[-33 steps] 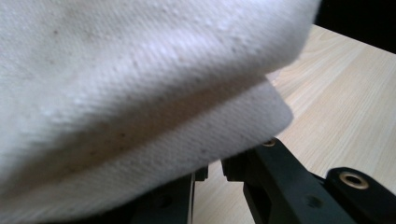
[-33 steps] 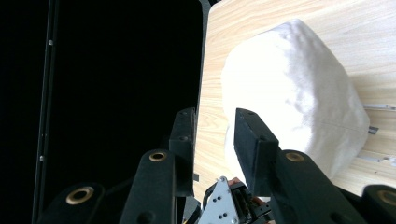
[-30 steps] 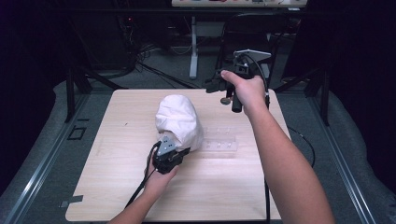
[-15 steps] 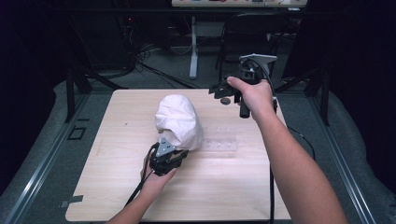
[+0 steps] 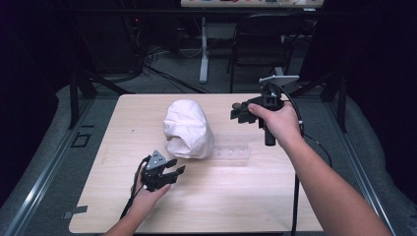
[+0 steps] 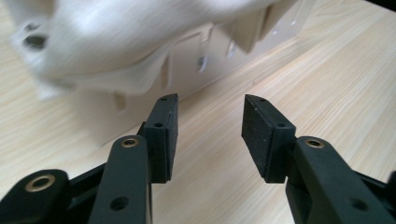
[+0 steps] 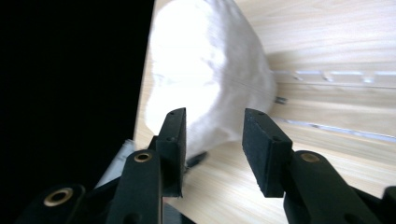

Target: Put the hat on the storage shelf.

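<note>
Left gripper (image 5: 173, 173) agape beside cloth bundle (image 5: 188, 129)

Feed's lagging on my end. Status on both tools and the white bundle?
Left tool open, empty, low near the white bundle. Right tool open, empty, held above the table. Bundle sits partly over a clear tray. Nothing in the way.
</note>
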A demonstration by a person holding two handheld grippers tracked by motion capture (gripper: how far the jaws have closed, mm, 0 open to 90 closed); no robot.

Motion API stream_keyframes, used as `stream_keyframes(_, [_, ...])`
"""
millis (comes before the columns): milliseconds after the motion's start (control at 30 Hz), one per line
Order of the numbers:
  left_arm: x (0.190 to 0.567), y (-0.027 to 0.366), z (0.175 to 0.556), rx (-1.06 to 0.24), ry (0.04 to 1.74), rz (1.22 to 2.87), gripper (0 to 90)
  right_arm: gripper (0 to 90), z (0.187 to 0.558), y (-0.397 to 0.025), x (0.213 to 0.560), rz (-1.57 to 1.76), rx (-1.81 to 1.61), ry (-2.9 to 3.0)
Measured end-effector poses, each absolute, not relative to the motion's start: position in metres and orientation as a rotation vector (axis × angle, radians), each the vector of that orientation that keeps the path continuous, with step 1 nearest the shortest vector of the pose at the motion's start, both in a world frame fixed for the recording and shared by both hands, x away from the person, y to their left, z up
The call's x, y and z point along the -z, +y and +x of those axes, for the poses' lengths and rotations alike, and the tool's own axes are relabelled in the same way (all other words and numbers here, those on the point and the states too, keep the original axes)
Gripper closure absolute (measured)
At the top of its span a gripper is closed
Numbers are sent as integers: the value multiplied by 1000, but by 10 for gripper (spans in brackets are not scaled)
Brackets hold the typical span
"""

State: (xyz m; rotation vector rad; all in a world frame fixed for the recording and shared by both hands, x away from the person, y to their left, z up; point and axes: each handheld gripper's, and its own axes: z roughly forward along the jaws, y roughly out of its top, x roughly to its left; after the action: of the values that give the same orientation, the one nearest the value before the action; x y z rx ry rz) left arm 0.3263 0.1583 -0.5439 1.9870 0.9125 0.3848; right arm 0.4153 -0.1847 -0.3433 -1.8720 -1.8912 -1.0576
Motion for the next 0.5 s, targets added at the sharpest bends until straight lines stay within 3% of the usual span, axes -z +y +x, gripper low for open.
stream_keyframes(500, [558,192,327,-346,989,1941,526,530,369,-211,409,-1872,1091,-2089])
